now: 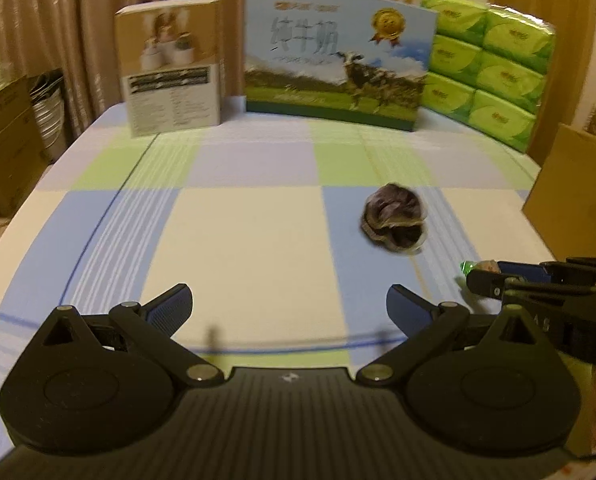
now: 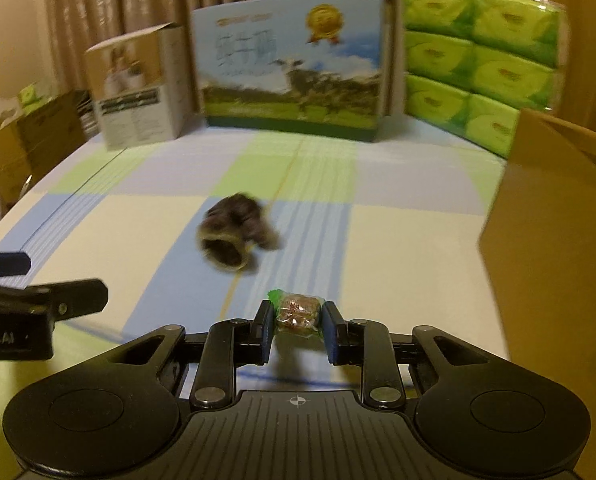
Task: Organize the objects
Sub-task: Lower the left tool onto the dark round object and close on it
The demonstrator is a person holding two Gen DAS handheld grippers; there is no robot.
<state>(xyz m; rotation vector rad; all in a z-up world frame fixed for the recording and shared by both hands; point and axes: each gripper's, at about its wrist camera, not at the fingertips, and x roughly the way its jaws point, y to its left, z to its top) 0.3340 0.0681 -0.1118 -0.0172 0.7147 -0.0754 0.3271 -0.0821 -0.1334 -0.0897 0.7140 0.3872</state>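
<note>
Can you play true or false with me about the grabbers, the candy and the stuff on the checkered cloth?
1. The right gripper is squeezing a wrapped candy. True.
2. The left gripper is holding the dark rolled-up sock. False: its jaws stand wide open with nothing between them, and the sock lies on the checkered cloth.
3. A milk box with a cow picture stands at the back. True.
4. The tissue packs are red. False: they are green.
5. A brown paper bag stands at the right edge. True.
</note>
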